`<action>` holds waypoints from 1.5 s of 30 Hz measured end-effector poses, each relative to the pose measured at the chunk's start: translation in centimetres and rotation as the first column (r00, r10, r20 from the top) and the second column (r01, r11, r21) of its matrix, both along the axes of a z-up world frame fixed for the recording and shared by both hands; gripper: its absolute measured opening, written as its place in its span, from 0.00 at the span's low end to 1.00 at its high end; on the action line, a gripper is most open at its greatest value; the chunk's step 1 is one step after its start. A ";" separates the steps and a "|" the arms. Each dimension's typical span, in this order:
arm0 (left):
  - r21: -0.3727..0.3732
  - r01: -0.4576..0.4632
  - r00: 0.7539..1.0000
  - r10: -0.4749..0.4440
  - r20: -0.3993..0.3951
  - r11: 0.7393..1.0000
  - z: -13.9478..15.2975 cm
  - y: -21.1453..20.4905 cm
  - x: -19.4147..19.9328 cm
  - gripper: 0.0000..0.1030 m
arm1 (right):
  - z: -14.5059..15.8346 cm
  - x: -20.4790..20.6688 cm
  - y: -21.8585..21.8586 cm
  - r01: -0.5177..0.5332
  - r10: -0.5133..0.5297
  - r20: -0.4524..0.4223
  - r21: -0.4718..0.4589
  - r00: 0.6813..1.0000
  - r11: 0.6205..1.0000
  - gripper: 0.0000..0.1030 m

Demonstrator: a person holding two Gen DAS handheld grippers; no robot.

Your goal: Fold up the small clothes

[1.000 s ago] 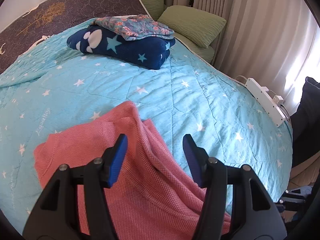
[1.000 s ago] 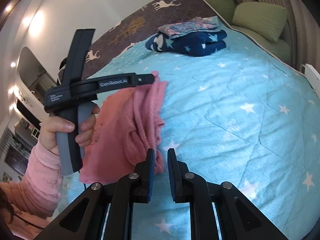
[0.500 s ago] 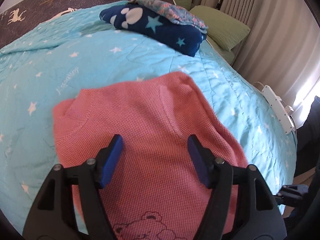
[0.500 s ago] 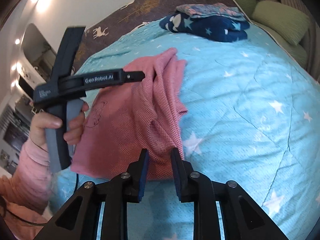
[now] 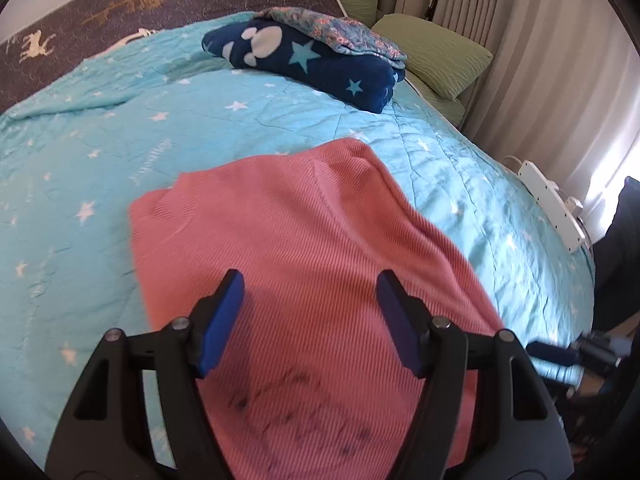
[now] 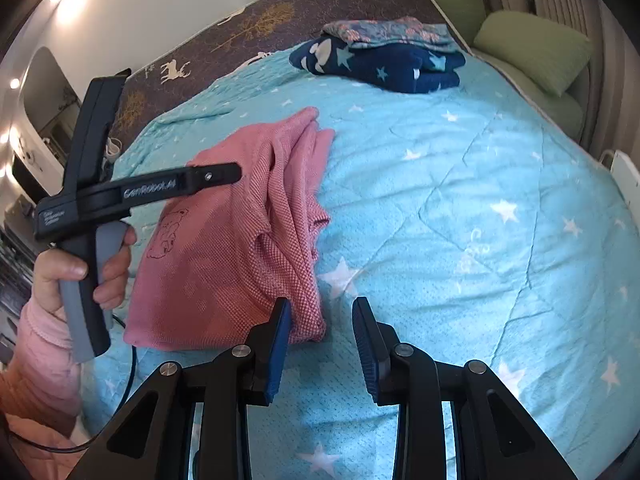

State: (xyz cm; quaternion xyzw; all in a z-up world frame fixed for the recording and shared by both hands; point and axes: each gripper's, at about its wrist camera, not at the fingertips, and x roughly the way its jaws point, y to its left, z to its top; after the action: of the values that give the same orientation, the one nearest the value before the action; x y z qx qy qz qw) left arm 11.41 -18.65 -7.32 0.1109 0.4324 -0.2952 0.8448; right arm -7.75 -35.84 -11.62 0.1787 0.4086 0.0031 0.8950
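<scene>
I see the pink top [image 6: 224, 248] on the quilt [image 6: 460, 208], in front of the folded stack [image 6: 380, 60]. Both the left gripper [image 5: 310, 300] and the right gripper [image 6: 322, 336] are spread, holding nothing. Risk as I judge it: the bunched right edge beside the right gripper could get pinched in multiple layers, skewing the fold.

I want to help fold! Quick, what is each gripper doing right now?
Left gripper: open, holding nothing, above the pink top.
Right gripper: open, holding nothing.
</scene>
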 end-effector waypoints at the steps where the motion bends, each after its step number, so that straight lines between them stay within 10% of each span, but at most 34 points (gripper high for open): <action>1: 0.006 0.000 1.000 0.000 0.007 1.000 0.1 0.4 -0.3 0.67 | 0.2 -0.3 0.1 -0.001 0.001 0.006 -0.007 1.000 1.000 0.32; 12: 0.049 -0.040 0.999 0.041 -0.011 0.998 -2.6 5.0 -2.5 0.76 | 2.0 -1.1 0.9 -0.003 0.006 0.056 -0.057 0.998 0.998 0.32; 16: -0.153 -0.128 0.981 0.102 -0.166 0.980 -4.2 8.0 -0.9 0.78 | 2.4 -0.4 1.7 -0.025 0.028 0.043 -0.076 0.999 0.997 0.32; 27: -0.116 -0.047 0.997 0.039 -0.073 0.992 -1.4 8.4 -5.0 0.76 | 3.6 3.6 5.4 -0.185 0.190 0.083 -0.062 0.978 0.981 0.08; 31: -0.096 -0.087 0.987 0.074 -0.140 0.992 -3.8 9.1 -4.4 0.77 | -0.2 6.4 3.6 -0.078 0.071 -0.061 -0.110 0.996 0.991 0.00; 34: -0.103 -0.075 0.990 0.063 -0.123 0.992 -3.6 9.3 -4.8 0.77 | -1.7 5.8 0.8 -0.041 0.047 -0.048 0.105 0.998 0.994 0.00; 45: -0.121 -0.055 0.988 0.036 -0.149 0.991 -3.1 10.2 -6.2 0.77 | 0.6 2.2 2.0 -0.055 0.055 -0.016 -0.008 0.998 0.998 0.04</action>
State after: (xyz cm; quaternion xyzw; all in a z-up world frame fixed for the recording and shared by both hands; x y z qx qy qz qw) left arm 5.21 -8.47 -10.46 0.0260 0.4765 -0.3096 0.8225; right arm -5.57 -33.85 -11.04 0.1638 0.4205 0.0248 0.8920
